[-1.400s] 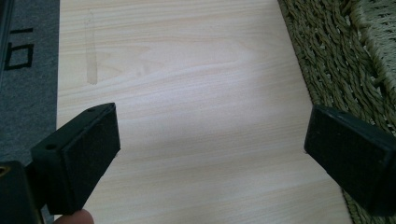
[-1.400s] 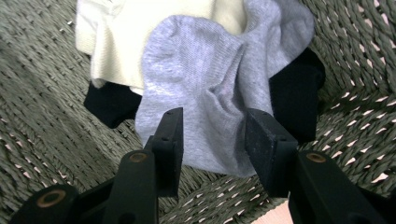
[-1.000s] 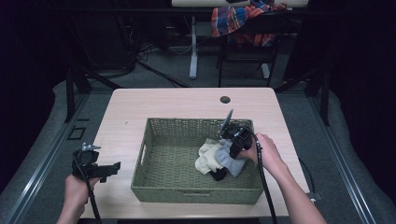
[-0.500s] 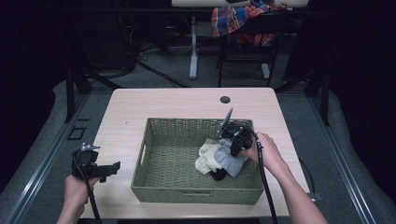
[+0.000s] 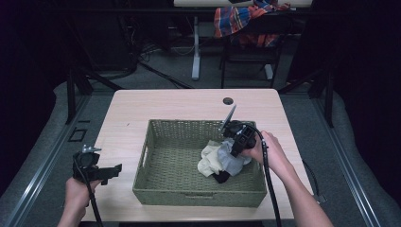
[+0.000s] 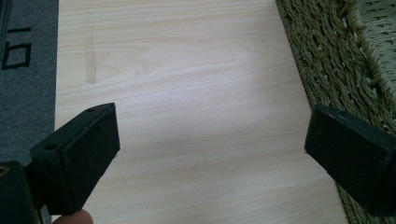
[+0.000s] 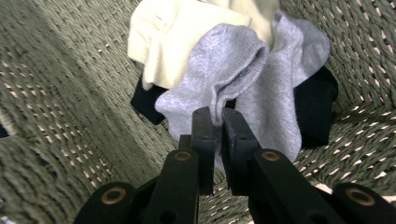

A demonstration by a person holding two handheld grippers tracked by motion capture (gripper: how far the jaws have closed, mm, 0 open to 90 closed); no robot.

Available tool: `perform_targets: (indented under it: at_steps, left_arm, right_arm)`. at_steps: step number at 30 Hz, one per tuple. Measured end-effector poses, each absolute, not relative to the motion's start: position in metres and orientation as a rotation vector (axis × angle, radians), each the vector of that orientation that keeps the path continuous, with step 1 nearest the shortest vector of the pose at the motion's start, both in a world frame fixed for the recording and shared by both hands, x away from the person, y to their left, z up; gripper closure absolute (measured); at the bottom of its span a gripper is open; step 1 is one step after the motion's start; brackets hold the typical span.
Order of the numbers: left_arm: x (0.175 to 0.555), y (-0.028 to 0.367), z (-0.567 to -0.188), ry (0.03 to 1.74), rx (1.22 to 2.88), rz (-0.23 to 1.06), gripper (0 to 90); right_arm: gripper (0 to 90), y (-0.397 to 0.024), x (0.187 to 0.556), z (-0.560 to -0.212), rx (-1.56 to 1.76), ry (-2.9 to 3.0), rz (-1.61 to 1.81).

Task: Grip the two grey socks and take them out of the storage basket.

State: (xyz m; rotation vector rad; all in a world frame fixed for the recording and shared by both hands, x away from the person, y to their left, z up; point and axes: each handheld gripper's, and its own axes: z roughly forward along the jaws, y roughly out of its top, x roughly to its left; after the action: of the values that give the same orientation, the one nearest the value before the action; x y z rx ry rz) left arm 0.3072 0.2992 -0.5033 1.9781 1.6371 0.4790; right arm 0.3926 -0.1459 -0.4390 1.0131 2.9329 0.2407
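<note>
A green woven basket (image 5: pixel 156 156) stands on the middle of the table. In its right part lies a small heap of socks: a grey sock (image 7: pixel 233 79) on top, a cream sock (image 7: pixel 173 32) behind it and a black sock (image 7: pixel 315 109) underneath. My right gripper (image 7: pixel 218 119) is inside the basket, shut on a fold of the grey sock (image 5: pixel 231 161). My left gripper (image 6: pixel 210 140) stands open over bare wood left of the basket, with nothing between its jaws; in the high view the left gripper (image 5: pixel 101 170) is near the table's front left corner.
The basket's woven wall (image 6: pixel 336 60) runs along the right of the left gripper view. A round cable hole (image 5: pixel 228 100) sits at the table's far edge. Dark floor, a chair with a plaid cloth (image 5: pixel 246 19) and table legs lie beyond.
The right gripper has shifted slightly inside the basket with the grey sock in it. The left hand has stayed in place.
</note>
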Motion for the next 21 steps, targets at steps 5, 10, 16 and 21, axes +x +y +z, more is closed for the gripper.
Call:
perform_targets:
  at_steps: [5,10,16,21]
  left_arm:
    - [0.307,0.299,-0.503,1.636,1.976,0.479,3.3]
    - [0.307,0.299,-0.503,1.639,1.981,0.48,3.3]
    - [0.307,0.3,-0.504,1.645,1.982,0.471,3.3]
    - [0.306,0.301,-0.504,1.657,1.979,0.481,3.3]
  right_arm:
    - [84.7,-0.148,0.393,-0.428,1.013,2.921,0.28]
    - [84.6,-0.151,0.394,-0.419,1.02,2.913,0.31]
    - [84.6,-0.146,0.397,-0.408,0.996,2.915,0.313]
    - [84.7,-0.147,0.399,-0.397,0.988,2.904,0.33]
